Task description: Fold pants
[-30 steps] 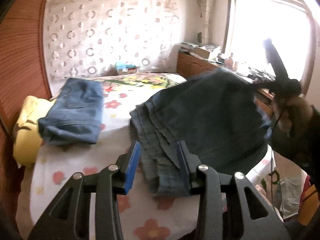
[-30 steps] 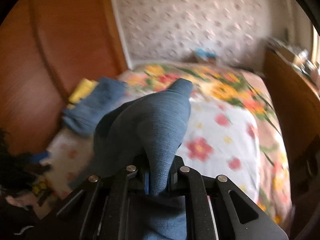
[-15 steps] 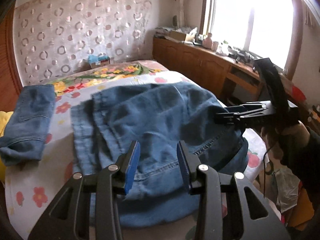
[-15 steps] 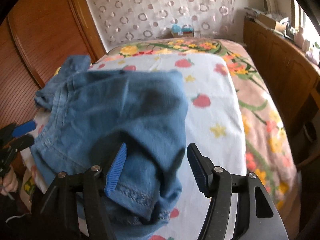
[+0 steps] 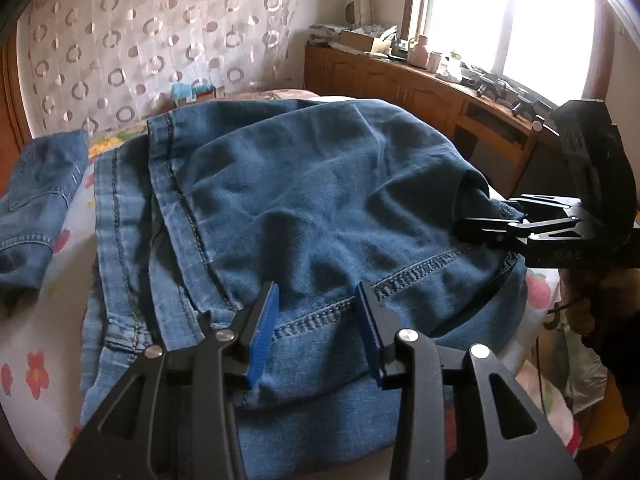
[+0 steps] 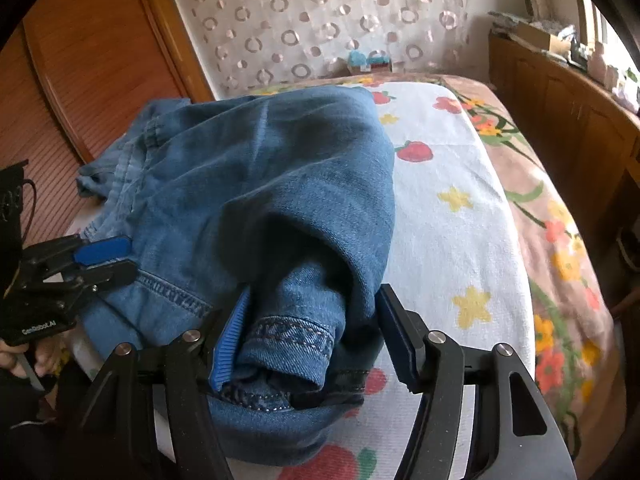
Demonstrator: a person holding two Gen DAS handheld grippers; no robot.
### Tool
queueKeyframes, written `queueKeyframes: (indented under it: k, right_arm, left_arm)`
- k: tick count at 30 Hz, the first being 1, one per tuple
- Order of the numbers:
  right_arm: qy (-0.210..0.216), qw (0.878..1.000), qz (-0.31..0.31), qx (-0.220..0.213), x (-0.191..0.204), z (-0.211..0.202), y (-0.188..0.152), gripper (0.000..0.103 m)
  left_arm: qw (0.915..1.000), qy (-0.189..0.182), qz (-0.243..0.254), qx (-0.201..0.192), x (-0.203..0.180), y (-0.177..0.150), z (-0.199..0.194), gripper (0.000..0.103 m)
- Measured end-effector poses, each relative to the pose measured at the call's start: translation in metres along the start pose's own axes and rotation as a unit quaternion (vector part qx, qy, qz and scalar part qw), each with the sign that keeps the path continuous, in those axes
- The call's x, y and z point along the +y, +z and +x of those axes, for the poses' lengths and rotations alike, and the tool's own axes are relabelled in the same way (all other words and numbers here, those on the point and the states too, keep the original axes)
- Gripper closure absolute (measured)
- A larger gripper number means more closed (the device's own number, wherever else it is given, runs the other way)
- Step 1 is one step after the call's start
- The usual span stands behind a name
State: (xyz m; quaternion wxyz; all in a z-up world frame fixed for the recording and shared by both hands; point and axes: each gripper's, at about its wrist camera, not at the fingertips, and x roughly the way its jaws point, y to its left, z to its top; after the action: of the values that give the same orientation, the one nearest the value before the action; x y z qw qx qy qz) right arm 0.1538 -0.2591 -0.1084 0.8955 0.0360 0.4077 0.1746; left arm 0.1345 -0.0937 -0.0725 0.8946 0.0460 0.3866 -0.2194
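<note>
Left wrist view, from its left edge inward: a second pair of folded jeans (image 5: 38, 200) lies on the flowered bedsheet (image 5: 36, 344), set aside and just beside the pair being worked, so that side offers little spare room. The jeans in hand (image 5: 304, 216) are doubled over on the bed, one layer lying on another with the stitched hems stepped along the left; likely they were laid this way to bring the legs over the seat. The left gripper (image 5: 316, 320) hovers at the near edge with its blue-padded fingers (image 5: 264, 328) spread wide over a double-stitched seam, gripping nothing, perhaps poised to press or take that edge. Further right in this view the right gripper (image 5: 488, 228) comes in from the side at the fold's right corner, level with the cloth. In the right wrist view the right gripper (image 6: 312, 328) also stands wide open, with a rolled hem and bunched denim sitting loose between its jaws, touching at most the left pad (image 6: 232, 340), not pinched. To the right of the jeans the sheet runs bare toward the brown floral blanket (image 6: 560, 232), then a wooden cabinet (image 6: 568, 120) along the bed's side, so the free room for sliding or laying out a further fold is on that right side. The bunched right corner looks untidy and probably needs smoothing first.
</note>
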Motion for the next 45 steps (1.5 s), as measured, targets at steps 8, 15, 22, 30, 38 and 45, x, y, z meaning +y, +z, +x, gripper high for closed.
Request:
queueKeyframes:
  k: [8,15,22,30,38,45]
  right_arm:
    - [0.009,1.000,0.023,-0.013,-0.006,0.001,-0.002,0.040]
    - [0.045,0.998,0.047,-0.018,-0.006,0.001,-0.003,0.068]
    - [0.069,0.995,0.038,-0.061,0.011,-0.026,0.011,0.089]
    - [0.079,0.992,-0.017,-0.097,0.061,-0.048,0.040,0.090]
    - [0.103,0.987,-0.064,-0.106,0.119,-0.040,0.068,0.091]
    - [0.132,0.981,-0.121,-0.079,0.191,-0.007,0.076,0.091]
  left_arm:
    - [0.9999,0.002,-0.005,-0.009,0.000,-0.004,0.000,0.061]
    - [0.9999,0.001,-0.003,-0.010,0.000,-0.006,-0.001,0.061]
    - [1.0000,0.002,0.001,-0.006,-0.002,-0.004,-0.003,0.061]
    - [0.9991,0.005,-0.031,-0.029,0.020,0.001,-0.048,0.061]
    - [0.9953,0.043,-0.061,-0.061,0.063,-0.016,-0.100,0.061]
    - [0.9890,0.080,-0.096,-0.079,0.104,-0.034,-0.132,0.061]
